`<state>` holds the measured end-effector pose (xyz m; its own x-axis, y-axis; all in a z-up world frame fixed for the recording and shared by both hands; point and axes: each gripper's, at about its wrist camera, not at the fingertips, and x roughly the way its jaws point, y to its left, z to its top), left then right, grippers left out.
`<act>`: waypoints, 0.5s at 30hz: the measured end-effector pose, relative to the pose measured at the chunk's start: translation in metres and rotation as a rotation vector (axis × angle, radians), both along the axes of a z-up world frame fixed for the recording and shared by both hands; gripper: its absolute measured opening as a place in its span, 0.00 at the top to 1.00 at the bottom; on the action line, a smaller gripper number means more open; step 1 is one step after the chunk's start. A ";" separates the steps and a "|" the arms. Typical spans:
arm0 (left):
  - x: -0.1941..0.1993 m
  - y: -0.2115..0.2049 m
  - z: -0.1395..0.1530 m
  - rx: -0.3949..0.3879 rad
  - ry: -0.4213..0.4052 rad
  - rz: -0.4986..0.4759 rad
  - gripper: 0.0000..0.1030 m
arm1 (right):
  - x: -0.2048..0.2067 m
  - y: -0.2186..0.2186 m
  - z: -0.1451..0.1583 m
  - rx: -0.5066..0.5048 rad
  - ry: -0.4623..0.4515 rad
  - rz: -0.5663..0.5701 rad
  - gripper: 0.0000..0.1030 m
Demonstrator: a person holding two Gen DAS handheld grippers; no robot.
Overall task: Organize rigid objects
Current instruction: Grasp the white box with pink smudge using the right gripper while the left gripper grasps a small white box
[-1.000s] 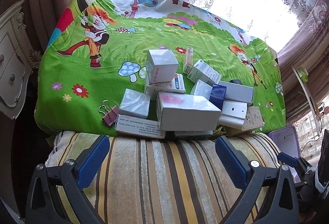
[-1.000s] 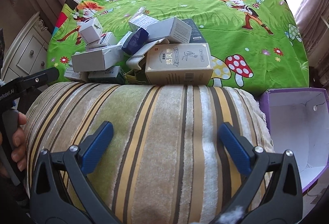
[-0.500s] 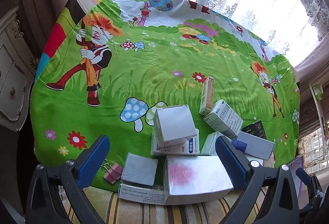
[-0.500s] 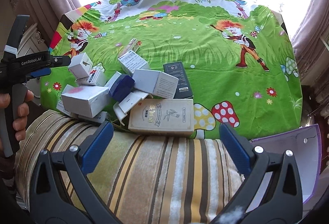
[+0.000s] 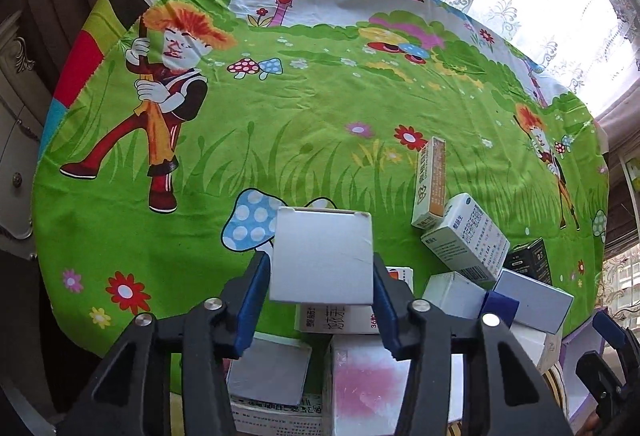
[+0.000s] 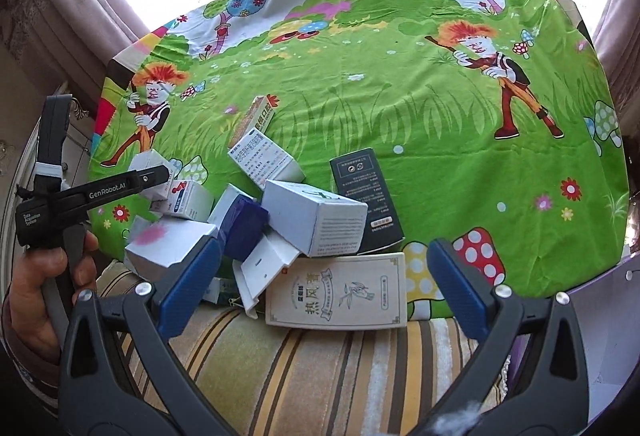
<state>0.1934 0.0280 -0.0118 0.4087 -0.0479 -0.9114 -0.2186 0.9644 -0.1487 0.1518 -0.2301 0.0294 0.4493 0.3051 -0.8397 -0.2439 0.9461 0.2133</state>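
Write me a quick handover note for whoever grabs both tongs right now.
Left tongs: shut on the white cube box, which sits atop the pile.
Right tongs: open, empty, hovering above the beige flat box.
Other boxes lie jumbled at the near edge of the green cartoon cloth; the purple bin is at the right.
Done: one box gripped. Left: nothing sorted yet; place this one, then the others.

The cloth (image 5: 304,124) is bright green, printed with cartoon orange-haired figures, spotted mushrooms and flowers. The box (image 5: 322,256) between the blue pads (image 5: 252,300) is plain white. Another white box (image 5: 368,388) carries a pink smudge. A flat box (image 6: 366,204) is black, a cream box (image 6: 338,294) bears dark lettering, and the cushion (image 6: 320,376) is striped yellow, beige and brown.
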 end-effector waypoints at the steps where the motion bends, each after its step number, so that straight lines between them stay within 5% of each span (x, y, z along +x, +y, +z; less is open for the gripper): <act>1: -0.001 0.000 -0.001 -0.003 -0.003 -0.001 0.59 | -0.004 0.008 0.003 -0.010 -0.011 0.018 0.00; 15: -0.037 0.031 0.026 -0.090 -0.115 0.030 0.59 | -0.024 0.099 -0.007 -0.018 0.079 0.061 0.00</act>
